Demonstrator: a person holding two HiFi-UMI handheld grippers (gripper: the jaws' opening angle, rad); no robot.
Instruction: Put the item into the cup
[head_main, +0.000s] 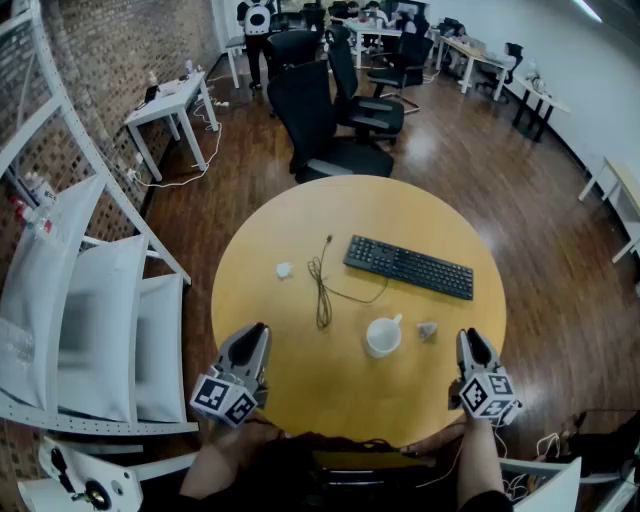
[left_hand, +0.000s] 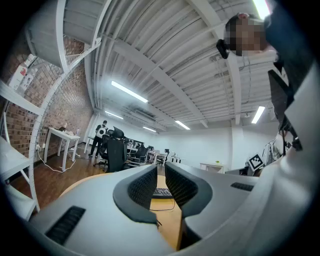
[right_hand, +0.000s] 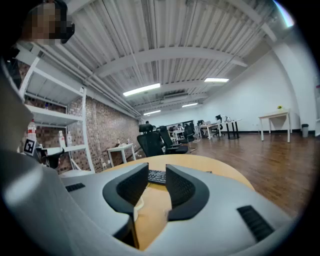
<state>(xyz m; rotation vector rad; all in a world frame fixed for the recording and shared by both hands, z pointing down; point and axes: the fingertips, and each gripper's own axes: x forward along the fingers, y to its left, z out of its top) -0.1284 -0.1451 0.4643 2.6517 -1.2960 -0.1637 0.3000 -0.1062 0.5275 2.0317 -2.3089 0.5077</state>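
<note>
Right claw (head_main: 470, 345): jaws part-spread, nothing between them, low over the near edge of the desk (head_main: 330, 400). Small pale item (head_main: 427, 329) lies on the desk just ahead, slightly to the claw's left; too small to give a long axis. Cup (head_main: 383, 336) stands upright just left of the item, not touching it. Left claw (head_main: 254, 340): narrow gap, empty, well apart from the item. The right hand looks better placed.

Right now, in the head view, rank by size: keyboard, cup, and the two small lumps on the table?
1. keyboard
2. cup
3. grey lump by the cup and white lump farther left: alike, unranked.
</note>
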